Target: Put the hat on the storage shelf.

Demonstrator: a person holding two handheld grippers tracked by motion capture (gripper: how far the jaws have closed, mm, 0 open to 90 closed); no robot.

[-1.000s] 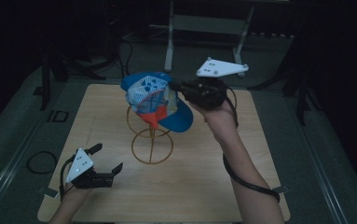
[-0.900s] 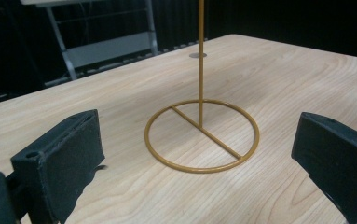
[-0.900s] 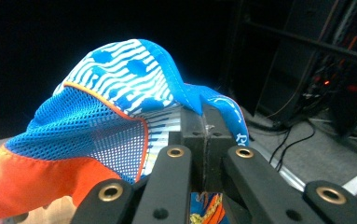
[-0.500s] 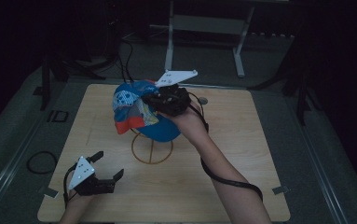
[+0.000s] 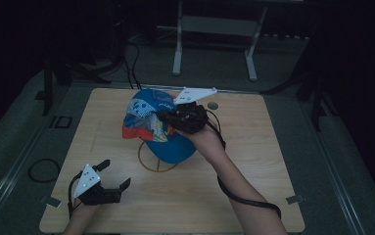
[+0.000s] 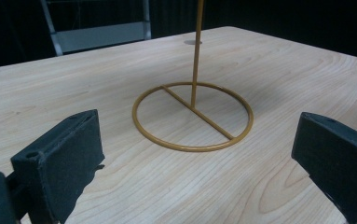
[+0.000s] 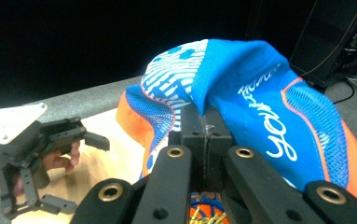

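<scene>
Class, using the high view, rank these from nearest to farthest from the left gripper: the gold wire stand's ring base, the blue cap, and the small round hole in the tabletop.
1. Ring base, just ahead and right of the left gripper.
2. Blue cap, above the ring, mid-table.
3. Round hole, near the far edge.

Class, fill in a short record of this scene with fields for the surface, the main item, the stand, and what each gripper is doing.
surface: wooden table
main item: blue and orange cap, bunched, held above the stand
stand: gold wire stand, ring base flat on the table, thin post upright
right gripper: jaws shut on the cap's fabric
left gripper: jaws open, holding nothing, low over the near left part of the table, pointed toward the stand
cap on the stand: cannot tell; the cap hides the top of the post
</scene>
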